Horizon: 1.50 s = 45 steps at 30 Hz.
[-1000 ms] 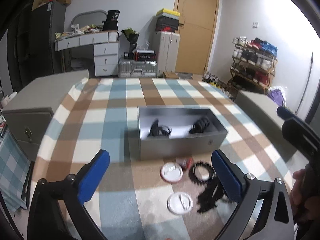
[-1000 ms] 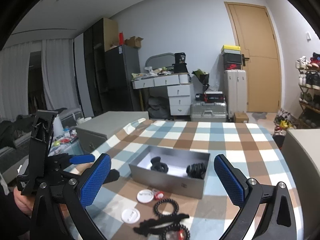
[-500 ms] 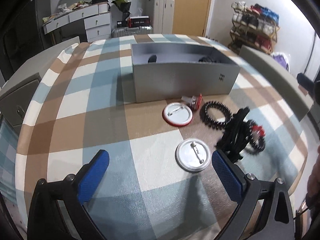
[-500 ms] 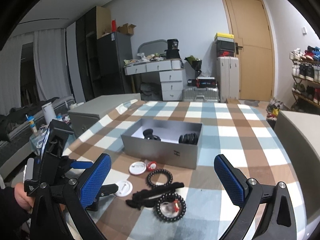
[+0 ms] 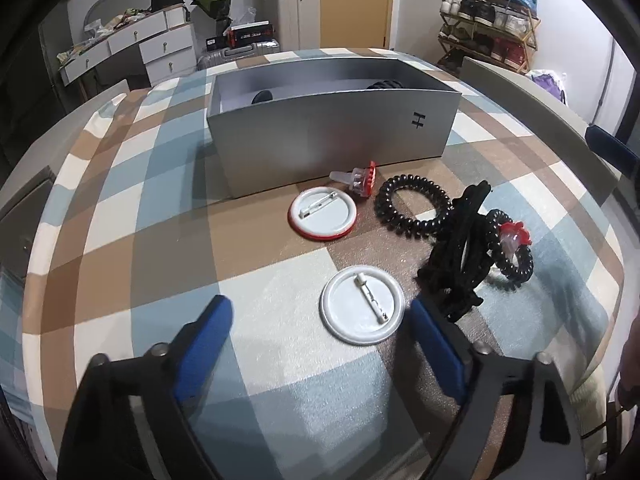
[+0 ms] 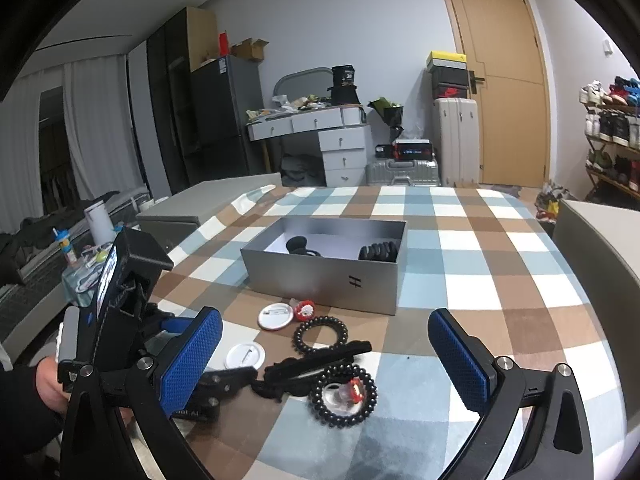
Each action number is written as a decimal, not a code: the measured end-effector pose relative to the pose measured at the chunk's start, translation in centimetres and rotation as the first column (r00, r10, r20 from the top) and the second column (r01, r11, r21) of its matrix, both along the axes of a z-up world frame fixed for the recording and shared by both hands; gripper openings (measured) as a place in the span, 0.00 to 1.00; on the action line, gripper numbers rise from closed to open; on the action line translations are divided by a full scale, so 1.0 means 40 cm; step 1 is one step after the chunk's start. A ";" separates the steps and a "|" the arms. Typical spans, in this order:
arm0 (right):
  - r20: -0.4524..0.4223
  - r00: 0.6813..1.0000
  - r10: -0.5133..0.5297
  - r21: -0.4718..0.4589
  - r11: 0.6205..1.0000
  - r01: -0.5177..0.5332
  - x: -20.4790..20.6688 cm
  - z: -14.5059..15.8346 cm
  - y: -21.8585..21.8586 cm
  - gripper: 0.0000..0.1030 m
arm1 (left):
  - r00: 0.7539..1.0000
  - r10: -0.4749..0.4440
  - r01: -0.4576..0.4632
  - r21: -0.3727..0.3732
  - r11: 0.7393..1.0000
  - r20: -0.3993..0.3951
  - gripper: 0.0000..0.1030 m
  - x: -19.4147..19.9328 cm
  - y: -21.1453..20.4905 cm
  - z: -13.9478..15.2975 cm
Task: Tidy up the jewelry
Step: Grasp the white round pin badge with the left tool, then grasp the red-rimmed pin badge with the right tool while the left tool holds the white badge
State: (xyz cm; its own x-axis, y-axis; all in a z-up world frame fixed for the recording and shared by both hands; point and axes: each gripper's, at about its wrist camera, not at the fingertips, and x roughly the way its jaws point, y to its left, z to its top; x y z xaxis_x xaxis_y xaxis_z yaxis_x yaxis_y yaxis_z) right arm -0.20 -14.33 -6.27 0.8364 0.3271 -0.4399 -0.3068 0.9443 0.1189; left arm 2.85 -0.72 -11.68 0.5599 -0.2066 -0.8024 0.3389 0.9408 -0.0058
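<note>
White pin badge (image 5: 361, 305), near desk (image 5: 120, 208): left gripper (image 5: 318, 334) fingers open; straddle rim squarely; right gripper (image 6: 325, 354) open.

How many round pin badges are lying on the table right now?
2. A red-rimmed badge lies just before the gray box; a white badge lies nearer the left claw. The box could hide others.

Box (image 5: 332, 148) set on tablecloth (image 5: 120, 240); two pin badges (image 5: 322, 213) (image 5: 362, 310), coil ties (image 5: 412, 208) and hair clip (image 5: 460, 256) laid before it; two items held inside.
</note>
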 end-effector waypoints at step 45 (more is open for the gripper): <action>-0.409 0.884 0.225 0.095 0.974 -0.203 0.282 -0.113 0.233 0.75 | 0.968 0.201 -0.171 -0.193 0.966 0.150 0.36 -0.016 0.257 0.098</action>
State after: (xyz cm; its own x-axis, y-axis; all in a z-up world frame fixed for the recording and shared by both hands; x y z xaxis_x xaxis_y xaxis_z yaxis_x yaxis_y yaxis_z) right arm 11.09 -5.02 -10.81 0.4886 0.5071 -0.7101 -0.4133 0.8512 0.3235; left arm 2.21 9.55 -7.76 0.7246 -0.2162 -0.6544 0.1680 0.9763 -0.1365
